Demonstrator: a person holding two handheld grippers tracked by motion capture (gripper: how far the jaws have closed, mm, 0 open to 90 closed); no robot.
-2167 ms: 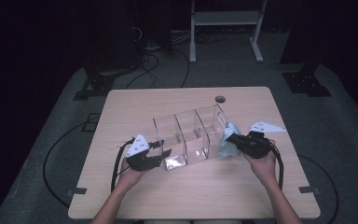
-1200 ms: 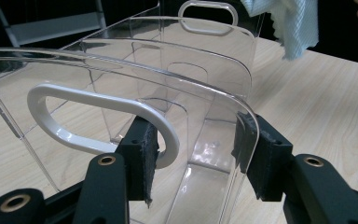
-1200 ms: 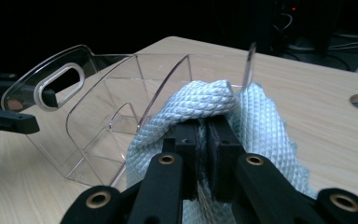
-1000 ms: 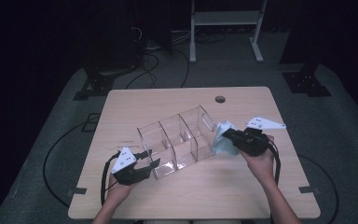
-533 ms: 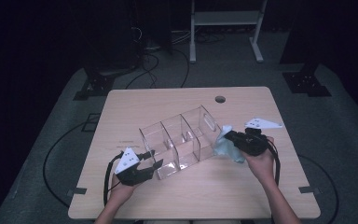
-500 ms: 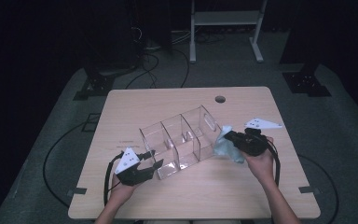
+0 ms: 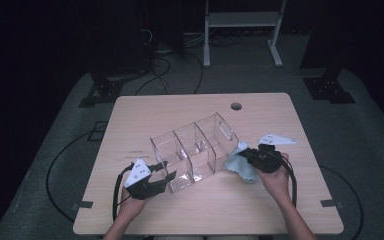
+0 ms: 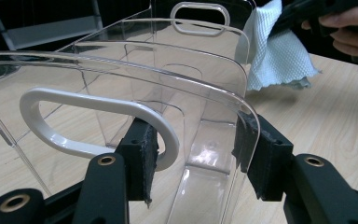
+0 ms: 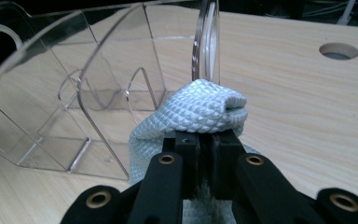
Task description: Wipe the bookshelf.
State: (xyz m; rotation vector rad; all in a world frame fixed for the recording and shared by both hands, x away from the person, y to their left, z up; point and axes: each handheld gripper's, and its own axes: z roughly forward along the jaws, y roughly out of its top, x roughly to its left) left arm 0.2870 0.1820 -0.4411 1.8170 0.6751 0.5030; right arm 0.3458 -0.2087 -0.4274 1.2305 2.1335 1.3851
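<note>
Gripping the near end wall of the clear organizer (image 7: 195, 152), left claw (image 7: 166, 175) clamps it mid-bench, box tipped up. Right claw (image 7: 246, 156) clenched on a pale blue cloth (image 9: 200, 114), pressed against the organizer's far end wall, toward the bench's right edge.

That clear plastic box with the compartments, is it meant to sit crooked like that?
The clear organizer lies askew, diagonal to the table edges. The left gripper clamps its near end wall, and the right gripper presses a light blue cloth against its far end. Nothing looks spilled or broken.
</note>
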